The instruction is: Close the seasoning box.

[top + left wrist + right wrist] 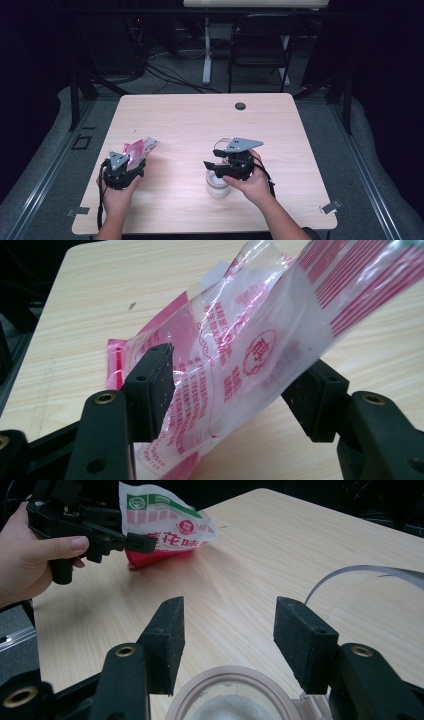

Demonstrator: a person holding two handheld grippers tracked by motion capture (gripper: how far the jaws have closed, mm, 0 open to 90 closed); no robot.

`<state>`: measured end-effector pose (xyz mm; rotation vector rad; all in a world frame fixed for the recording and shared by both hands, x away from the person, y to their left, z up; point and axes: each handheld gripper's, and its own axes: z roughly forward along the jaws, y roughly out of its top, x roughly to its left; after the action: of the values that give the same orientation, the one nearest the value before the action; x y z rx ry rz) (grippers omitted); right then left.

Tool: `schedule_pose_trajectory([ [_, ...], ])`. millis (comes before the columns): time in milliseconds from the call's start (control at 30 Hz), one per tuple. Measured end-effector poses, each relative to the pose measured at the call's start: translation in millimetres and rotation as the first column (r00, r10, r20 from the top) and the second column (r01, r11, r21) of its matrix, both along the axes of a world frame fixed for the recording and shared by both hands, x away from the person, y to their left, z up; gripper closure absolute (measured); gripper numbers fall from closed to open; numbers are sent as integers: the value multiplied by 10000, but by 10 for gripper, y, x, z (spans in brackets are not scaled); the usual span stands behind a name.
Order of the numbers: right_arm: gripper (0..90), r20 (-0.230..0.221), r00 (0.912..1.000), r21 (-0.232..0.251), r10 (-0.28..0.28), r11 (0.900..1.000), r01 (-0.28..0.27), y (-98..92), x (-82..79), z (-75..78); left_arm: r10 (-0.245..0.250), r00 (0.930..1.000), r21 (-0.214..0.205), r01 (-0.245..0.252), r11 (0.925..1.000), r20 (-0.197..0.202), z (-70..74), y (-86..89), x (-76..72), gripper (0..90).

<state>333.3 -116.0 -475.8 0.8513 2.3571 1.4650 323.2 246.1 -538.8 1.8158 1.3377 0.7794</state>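
- Left gripper (235,385) has both black pads pressed onto one plastic bag (240,355), the film bunched and pinched between them, and lifts it off the wood at a slant.
- Seen from the right gripper view, that same left gripper (142,542) sits in a hand (27,562) at the table's near-left part, the bag (165,522) sticking out past its jaws.
- One bag, counted: clear film with pink-red print and stripes, a green patch near its top edge.
- Right gripper (227,635) stands with its two pads apart and nothing between them; bare table (280,545) shows through the gap.
- One open white jar (232,695) sits just beneath the right gripper, its round rim facing up with pale contents inside.
- From the high view, the right gripper (220,165) hovers right over the jar (218,186), near the table's middle front.
- Two grippers, two hands, well apart from each other on one wooden table (200,115).
- One small dark round cap (240,106) lies near the far edge.
- One folding chair (260,45) stands beyond the table.
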Motion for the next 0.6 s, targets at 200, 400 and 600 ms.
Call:
schedule_pose_trajectory([
  [200, 462, 31, 10000, 25, -38, 10000, 38, -9, -11, 17, -515, 9987, 91, 515, 9986, -26, 15, -123, -22, 402],
  [400, 464, 92, 10000, 37, -31, 10000, 30, -16, -41, 43, -1048, 9944, 308, 1051, 9940, -116, 14, -275, -26, 403],
  [600, 482, 85, 9999, -5, -58, 10000, 58, -58, -73, 59, -1593, 9871, 434, 1600, 9862, -176, -1, -440, 3, 403],
])
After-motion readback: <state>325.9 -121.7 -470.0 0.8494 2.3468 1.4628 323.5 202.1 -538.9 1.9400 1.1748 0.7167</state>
